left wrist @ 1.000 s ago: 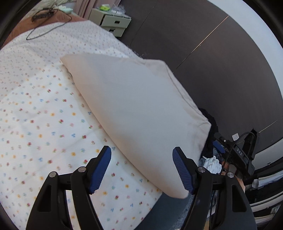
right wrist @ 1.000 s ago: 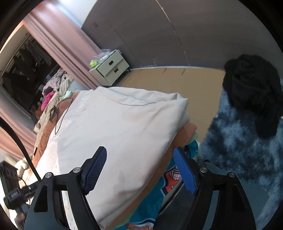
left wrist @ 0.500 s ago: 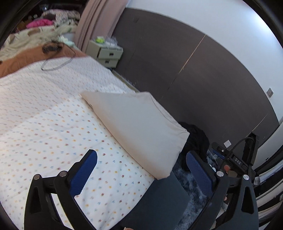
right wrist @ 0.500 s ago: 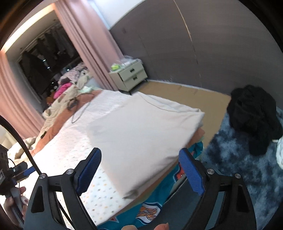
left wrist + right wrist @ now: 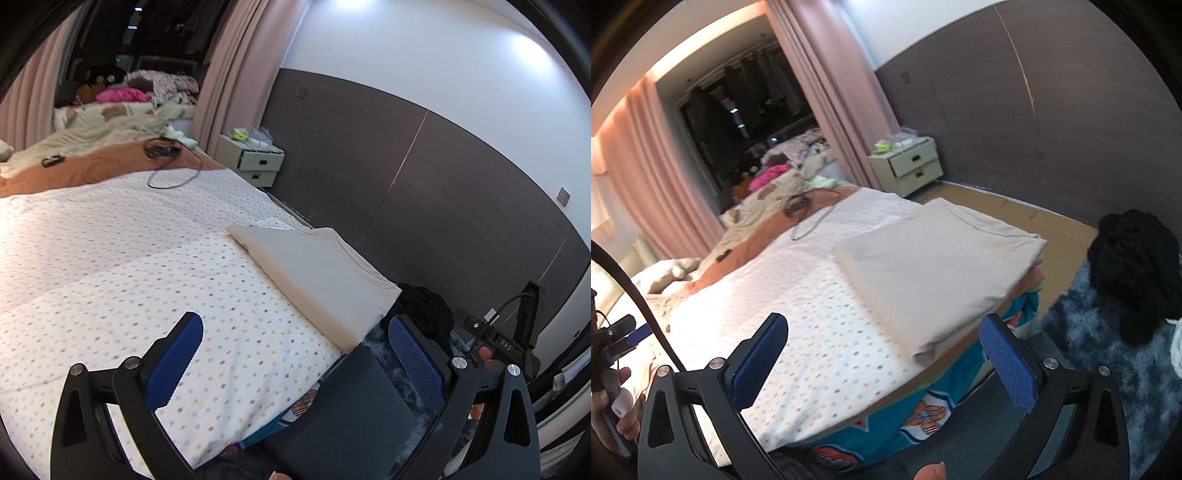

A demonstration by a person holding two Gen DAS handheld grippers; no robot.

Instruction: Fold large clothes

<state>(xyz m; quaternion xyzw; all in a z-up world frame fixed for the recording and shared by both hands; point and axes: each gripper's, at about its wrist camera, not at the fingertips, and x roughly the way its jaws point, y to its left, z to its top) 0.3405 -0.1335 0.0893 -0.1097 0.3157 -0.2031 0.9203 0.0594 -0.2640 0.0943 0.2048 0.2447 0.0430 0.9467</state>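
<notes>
The left gripper (image 5: 295,354), black with blue textured pads, stands spread wide with nothing between its jaws; they have just been opening. The right gripper (image 5: 882,354), of the same make, is also released and empty, and its jaws too have just been opening.

Beyond both lies the folded cream-coloured cloth bundle (image 5: 317,273), a thick rectangular stack resting at the right corner of the bed, on the white bedsheet with small coloured dots (image 5: 110,280). In the right wrist view the bundle (image 5: 938,266) fills the middle right of the frame, and this view shows below it a teal bedcover with orange cartoon print (image 5: 934,402) hanging down the bed's side. In the left wrist view only a small strip of that cover shows, at the lower middle.

The black crumpled garment (image 5: 1134,273) on the blue-grey shaggy rug (image 5: 1108,365) is plain in the right view; in the left view it is half hidden behind the bundle's corner. A white thing at the right edge of the right view is cut off and I cannot name it.

The left view shows at its lower right a black device reading "DAS" (image 5: 504,345), seen upside down. The right view shows at its lower left a person's hand (image 5: 617,410) on a handle.

The cream bedside cabinet with two drawers (image 5: 908,166) stands by the pink curtain (image 5: 834,74) in both views.
</notes>
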